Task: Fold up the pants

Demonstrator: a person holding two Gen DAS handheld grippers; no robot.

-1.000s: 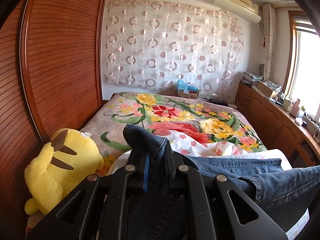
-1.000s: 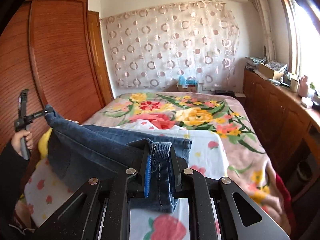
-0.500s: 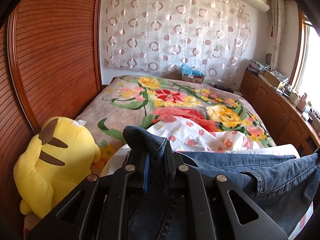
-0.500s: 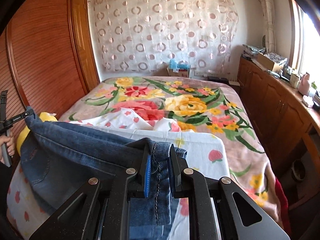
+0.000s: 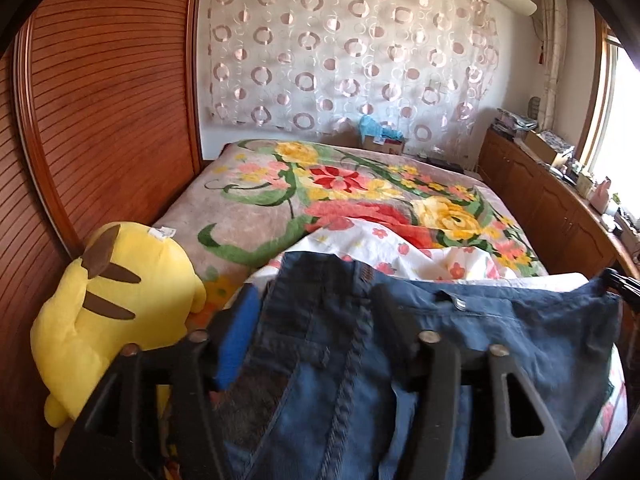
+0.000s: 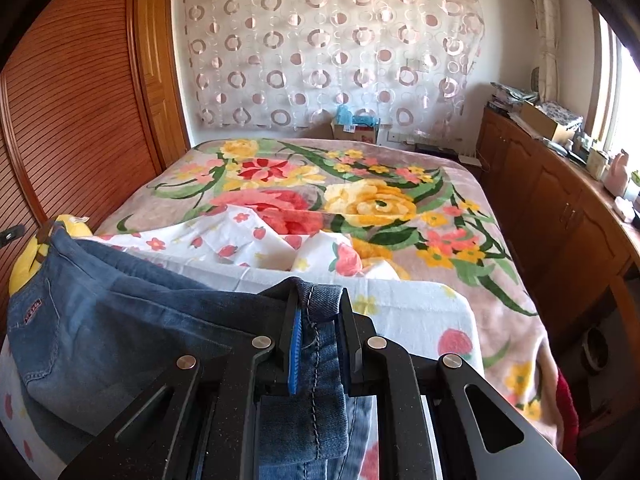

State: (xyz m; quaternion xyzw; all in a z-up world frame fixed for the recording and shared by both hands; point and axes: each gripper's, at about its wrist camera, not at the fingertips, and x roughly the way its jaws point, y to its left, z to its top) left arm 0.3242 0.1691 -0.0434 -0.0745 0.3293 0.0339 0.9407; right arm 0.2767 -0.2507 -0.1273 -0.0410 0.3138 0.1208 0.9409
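Left hand-held gripper (image 5: 314, 316) wide apart around denim pants (image 5: 440, 344) — yellow plush toy (image 5: 116, 300) just beside; floral bedspread (image 5: 260, 208) beyond

A home bedroom: a bed under a floral plush blanket (image 6: 360, 200) fills the middle. At 9 o'clock stands a slatted wooden wardrobe (image 5: 108, 120); at 12 hangs a sheer circle-patterned curtain (image 6: 328, 48).

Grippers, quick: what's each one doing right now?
Left gripper: open, jeans lying loose between its fingers.
Right gripper: shut on jeans.
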